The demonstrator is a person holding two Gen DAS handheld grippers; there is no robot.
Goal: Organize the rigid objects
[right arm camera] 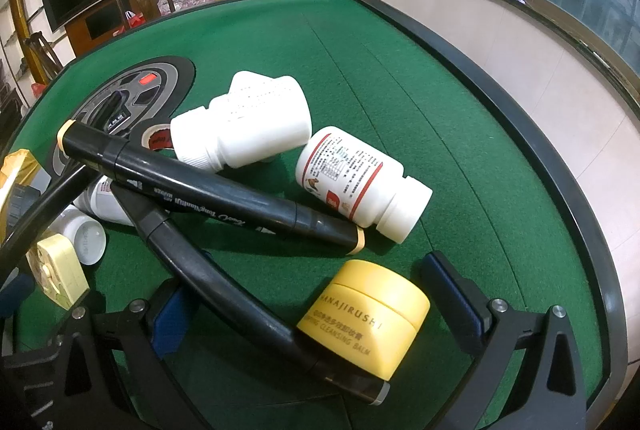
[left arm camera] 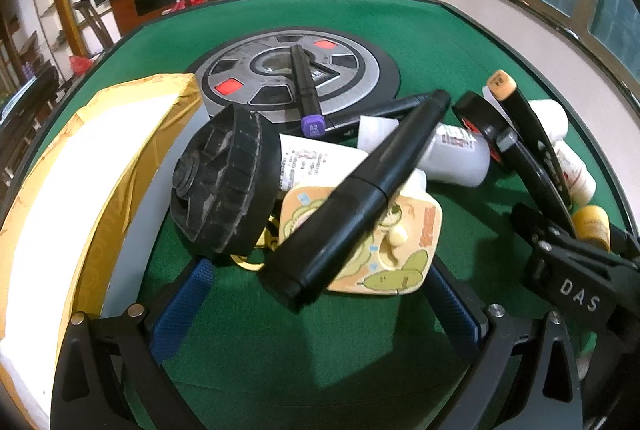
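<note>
Spread blue-padded jaws flank a glossy yellow jar (right arm camera: 366, 318) and smooth black marker (left arm camera: 360, 197) on felt.

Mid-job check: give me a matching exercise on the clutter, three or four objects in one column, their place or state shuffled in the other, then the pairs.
Things:
1. yellow jar
2. purple-capped marker
3. red-labelled white bottle
4. black wheel

Places:
A. lying across the grey round panel
B. on its side, cap toward the table rim
C. between the right gripper fingers
D. propped beside the gold-edged box

Pairs: 1-C, 2-A, 3-B, 4-D
</note>
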